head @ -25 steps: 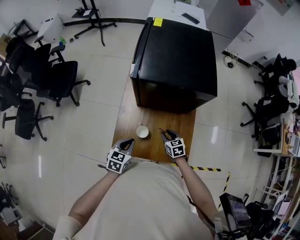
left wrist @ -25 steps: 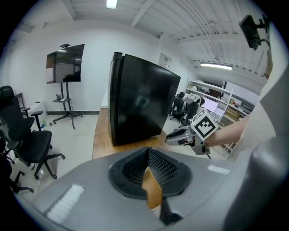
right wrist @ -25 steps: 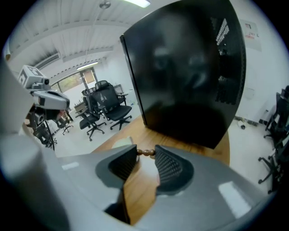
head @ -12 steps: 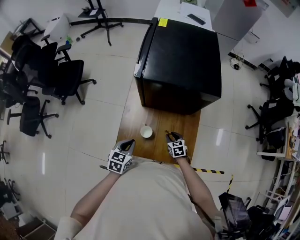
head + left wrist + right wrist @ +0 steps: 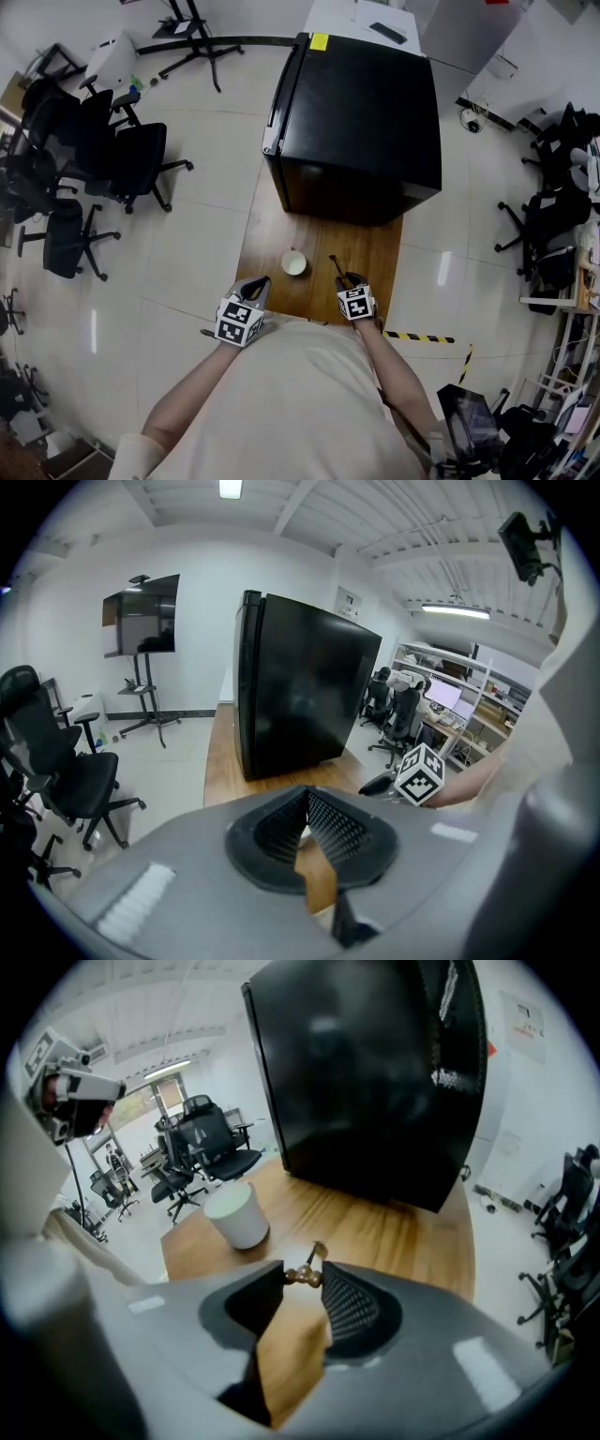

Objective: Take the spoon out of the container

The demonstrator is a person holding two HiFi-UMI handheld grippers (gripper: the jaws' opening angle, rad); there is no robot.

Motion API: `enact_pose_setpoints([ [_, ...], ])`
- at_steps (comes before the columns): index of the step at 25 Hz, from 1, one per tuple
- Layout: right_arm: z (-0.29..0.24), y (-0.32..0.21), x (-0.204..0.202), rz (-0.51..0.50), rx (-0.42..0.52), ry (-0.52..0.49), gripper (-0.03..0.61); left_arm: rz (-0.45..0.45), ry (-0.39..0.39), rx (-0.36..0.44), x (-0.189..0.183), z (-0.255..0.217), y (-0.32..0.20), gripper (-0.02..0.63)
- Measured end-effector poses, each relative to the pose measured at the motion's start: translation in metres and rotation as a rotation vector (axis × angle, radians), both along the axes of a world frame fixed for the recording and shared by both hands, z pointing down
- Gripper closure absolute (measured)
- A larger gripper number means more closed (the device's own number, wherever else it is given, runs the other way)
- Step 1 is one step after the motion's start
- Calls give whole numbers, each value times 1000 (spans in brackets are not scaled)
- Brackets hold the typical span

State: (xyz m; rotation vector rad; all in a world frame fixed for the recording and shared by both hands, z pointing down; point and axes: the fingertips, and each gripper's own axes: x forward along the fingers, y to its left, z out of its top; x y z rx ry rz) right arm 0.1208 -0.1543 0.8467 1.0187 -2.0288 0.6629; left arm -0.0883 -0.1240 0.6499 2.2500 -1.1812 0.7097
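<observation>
Step in hand, as I judge it: carry the spoon clear and set it down. Best done with a firm pinch and a low, level descent onto bare bench, well apart from the white container so nothing tips. Right tongs are clamped on the spoon's thin stem. Left tongs are empty, tips together. The spoon is small, slim and brownish, knobbly at the grip. It is out of the container, held above the bench to its right.
</observation>
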Motion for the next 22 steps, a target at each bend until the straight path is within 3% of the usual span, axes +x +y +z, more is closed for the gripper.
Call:
enact_pose_setpoints([
  [22, 86, 33, 8, -126, -268, 282, 451, -75, -25, -8, -16, -3, 8, 617],
])
